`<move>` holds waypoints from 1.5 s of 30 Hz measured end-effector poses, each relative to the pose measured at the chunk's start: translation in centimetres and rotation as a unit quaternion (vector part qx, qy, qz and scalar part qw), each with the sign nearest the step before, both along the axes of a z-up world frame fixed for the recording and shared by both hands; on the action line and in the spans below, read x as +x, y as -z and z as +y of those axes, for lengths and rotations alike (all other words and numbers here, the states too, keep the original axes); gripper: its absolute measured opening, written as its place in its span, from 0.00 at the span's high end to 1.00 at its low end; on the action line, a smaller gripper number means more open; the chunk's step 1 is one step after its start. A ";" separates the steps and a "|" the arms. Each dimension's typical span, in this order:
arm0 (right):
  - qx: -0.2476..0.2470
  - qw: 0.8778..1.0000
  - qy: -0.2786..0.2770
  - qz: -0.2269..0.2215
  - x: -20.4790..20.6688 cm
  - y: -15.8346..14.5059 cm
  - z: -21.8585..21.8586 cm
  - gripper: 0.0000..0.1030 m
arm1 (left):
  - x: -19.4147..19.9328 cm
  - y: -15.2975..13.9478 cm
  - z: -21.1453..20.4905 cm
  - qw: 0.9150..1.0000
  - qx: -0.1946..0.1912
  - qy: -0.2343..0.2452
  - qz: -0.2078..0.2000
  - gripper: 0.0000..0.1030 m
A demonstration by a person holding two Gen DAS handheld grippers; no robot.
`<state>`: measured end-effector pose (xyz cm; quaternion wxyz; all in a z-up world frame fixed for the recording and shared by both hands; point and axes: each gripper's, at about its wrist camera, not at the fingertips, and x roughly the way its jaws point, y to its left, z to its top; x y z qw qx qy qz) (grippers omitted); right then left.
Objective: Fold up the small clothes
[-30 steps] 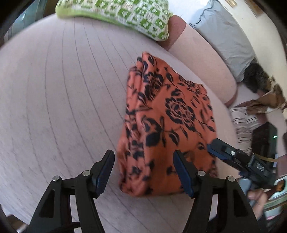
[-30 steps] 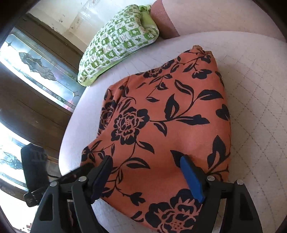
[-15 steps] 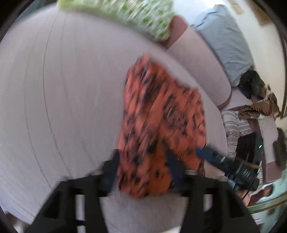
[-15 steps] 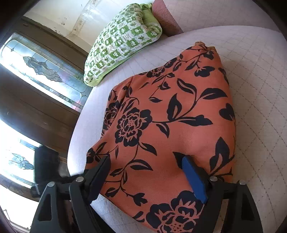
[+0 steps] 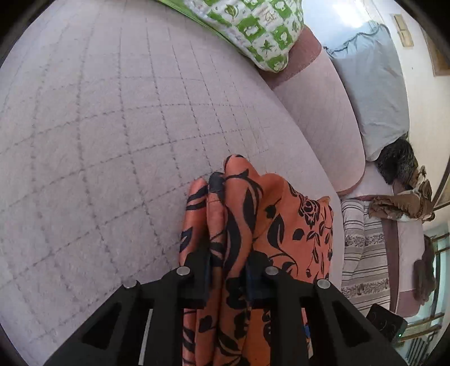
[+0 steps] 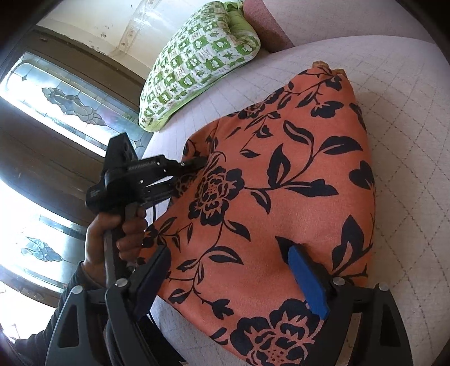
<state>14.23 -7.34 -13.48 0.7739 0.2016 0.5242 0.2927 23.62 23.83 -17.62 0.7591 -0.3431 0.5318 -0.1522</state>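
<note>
Jaws of the left gripper [image 5: 227, 270] pinch the bunched orange floral garment [image 6: 281, 197]; right gripper [image 6: 233, 284] hovers over it, jaws spread.

My left wrist camera sits low, right against the orange floral cloth [image 5: 253, 225], looking along my left tool [image 5: 227, 270] across the quilted bed [image 5: 98, 140] towards the green checked pillow [image 5: 253, 25] and the grey pillow [image 5: 371, 93] at the far side. My right wrist camera rides higher behind my right tool [image 6: 230, 284], looking down over the same cloth [image 6: 281, 197] towards the stained-glass window [image 6: 64, 101]. Both views share the cloth, the bed and the green pillow [image 6: 197, 62]; the right view also takes in my left tool [image 6: 194, 163] from the side.
</note>
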 end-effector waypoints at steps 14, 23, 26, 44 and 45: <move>-0.038 0.999 0.016 0.000 -1.5 -1.1 0.7 0.15 | -11.3 -9.9 -4.9 0.945 0.301 -0.015 -0.127 0.30; -0.047 0.997 0.043 -0.043 -1.8 -3.4 0.4 0.15 | -13.5 -10.6 -4.1 0.942 0.313 -0.029 -0.120 0.30; -0.073 0.994 0.072 -0.028 -0.2 -1.5 -0.4 0.15 | -13.8 -10.6 -4.0 0.941 0.317 -0.032 -0.117 0.30; -0.008 0.994 0.102 -0.044 -1.2 -3.9 -4.8 0.11 | -13.5 -7.0 -2.7 0.963 0.257 -0.025 -0.076 0.30; -0.008 0.993 0.107 -0.040 -1.5 -3.8 -5.5 0.11 | -13.7 -6.6 -2.7 0.967 0.244 -0.023 -0.072 0.30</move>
